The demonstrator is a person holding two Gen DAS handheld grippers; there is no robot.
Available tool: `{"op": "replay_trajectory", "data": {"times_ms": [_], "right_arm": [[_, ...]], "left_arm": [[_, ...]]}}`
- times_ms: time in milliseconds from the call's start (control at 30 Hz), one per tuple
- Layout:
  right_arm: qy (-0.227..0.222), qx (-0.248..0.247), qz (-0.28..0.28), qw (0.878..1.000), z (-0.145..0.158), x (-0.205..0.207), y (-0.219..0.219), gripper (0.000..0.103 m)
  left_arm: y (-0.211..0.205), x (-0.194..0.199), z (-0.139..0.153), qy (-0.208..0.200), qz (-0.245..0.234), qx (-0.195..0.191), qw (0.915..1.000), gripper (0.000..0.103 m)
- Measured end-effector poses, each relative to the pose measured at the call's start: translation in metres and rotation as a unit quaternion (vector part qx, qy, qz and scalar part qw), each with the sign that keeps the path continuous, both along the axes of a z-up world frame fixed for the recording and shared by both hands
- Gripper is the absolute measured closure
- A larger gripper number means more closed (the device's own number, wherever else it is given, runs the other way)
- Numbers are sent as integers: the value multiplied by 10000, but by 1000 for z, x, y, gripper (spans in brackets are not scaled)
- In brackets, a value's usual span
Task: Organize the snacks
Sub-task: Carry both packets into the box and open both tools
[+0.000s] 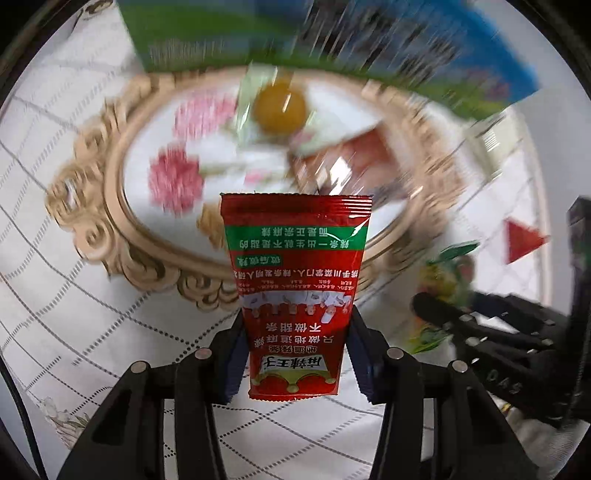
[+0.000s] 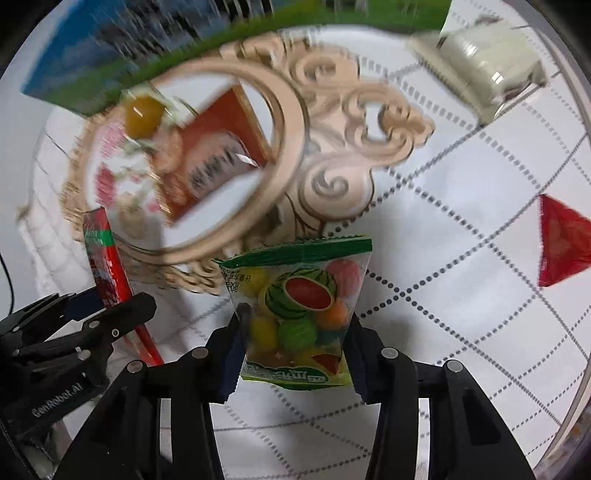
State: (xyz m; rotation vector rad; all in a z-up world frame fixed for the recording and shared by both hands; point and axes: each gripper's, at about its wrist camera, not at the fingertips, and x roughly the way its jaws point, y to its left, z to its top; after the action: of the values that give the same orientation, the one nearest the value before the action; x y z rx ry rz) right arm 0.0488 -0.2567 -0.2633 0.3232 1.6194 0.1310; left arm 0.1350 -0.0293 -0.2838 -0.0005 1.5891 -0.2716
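Red foil snack sachet (image 1: 295, 295): light, limp, slick; clamped at its lower sides by left gripper (image 1: 295, 354), jaws closed on it.
Clear fruit-candy bag (image 2: 299, 314): soft, lumpy; pinched likewise by right gripper (image 2: 295, 354).
Ornate beige oval tray (image 1: 88, 206): 12 o'clock of both, on table (image 1: 55, 332).
Hold: sealed edges, judged safest.

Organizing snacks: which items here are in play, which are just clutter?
In play:
- red spicy-strip packet, left gripper
- watermelon candy bag, right gripper
- ornate tray
- red triangular snack

Clutter:
- blue-green box
- quilted tablecloth
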Motion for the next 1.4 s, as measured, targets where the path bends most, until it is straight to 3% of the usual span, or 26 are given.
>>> {"op": "replay_trajectory", "data": {"times_ms": [200,267,367,467,667,867,967,1033,1067,1167,1400], "right_arm": [[-802,685,-95,9944,95,38,0,53],[-1048,881,-88,9905,123,62,4,53],[-1427,934,-48,9853,152,104,8,53],[-1653,861,-5,9825,164,156,21,53],[-1406,624,100,9880,137,231,50,53],[-916,745,75,9930,95,249,63,52],[-536,901,38,9945,72,256,66,43],[-458,780,133,9958,64,259,70,11],[-447,759,177,9960,61,259,71,8],[-409,595,259,9971,58,260,73,8],[-537,39,374,9979,66,252,57,8]], "left_arm": [[1,63,85,-449,34,-649,9969,57],[8,83,100,-560,26,-711,9959,57],[3,128,122,-820,-76,-425,9957,57],[14,176,124,-913,-89,-25,9958,57],[19,248,71,-213,275,162,9993,57],[29,252,62,103,383,330,9987,55],[28,251,50,269,317,573,9975,48],[26,250,39,385,260,547,9974,39],[24,250,35,417,231,494,9976,31],[17,246,32,391,98,537,9977,23],[13,236,39,134,188,555,9982,23]]}}
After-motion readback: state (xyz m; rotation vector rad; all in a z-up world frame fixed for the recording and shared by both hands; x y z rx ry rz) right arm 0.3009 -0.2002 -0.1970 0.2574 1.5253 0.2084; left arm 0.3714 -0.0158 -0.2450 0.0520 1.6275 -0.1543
